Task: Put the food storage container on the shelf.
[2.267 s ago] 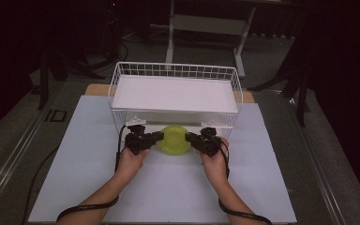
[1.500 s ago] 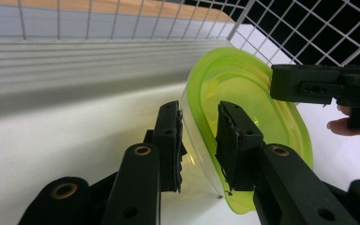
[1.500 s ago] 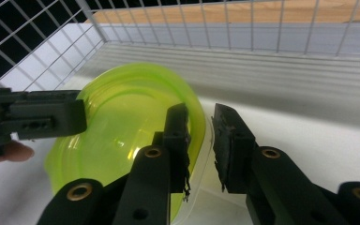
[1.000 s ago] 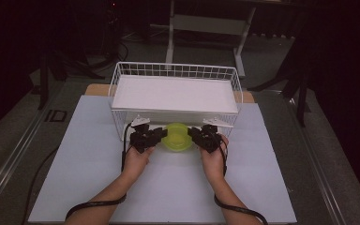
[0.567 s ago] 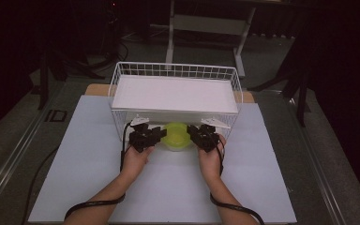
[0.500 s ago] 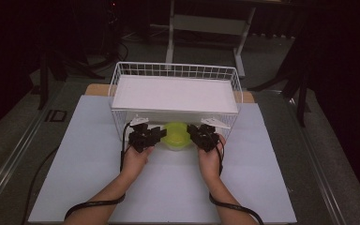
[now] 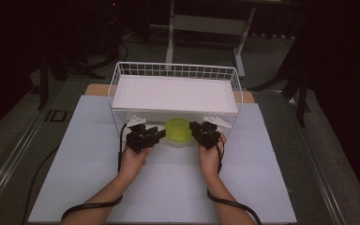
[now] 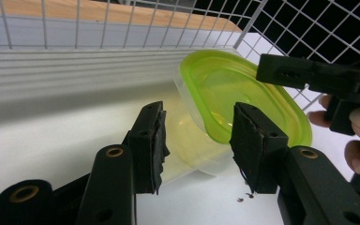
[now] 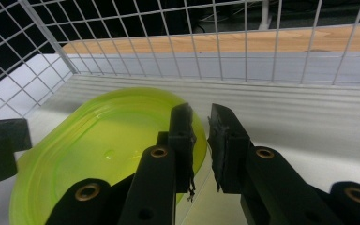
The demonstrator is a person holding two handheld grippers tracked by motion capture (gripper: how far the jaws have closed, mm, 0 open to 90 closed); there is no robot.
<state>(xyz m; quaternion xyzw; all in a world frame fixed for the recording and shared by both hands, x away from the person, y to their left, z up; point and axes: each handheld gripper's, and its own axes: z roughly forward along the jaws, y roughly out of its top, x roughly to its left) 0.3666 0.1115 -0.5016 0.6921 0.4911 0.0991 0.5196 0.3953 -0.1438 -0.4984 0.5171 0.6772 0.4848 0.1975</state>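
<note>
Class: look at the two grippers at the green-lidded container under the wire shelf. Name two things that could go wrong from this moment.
1. The left gripper has just been opening; its pads stand apart around the container, which sits tilted, so it may drop or slide.
2. The right gripper pinches only the edge of the green lid; pulling could peel the lid off.
3. The wire basket hangs close overhead, so lifting could snag a gripper.

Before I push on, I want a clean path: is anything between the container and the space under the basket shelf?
Nothing visible blocks it. The green-lidded container sits at the wire basket's open front, under the white shelf, with bare floor behind. The left hand-held gripper has been opening around its near end.
</note>
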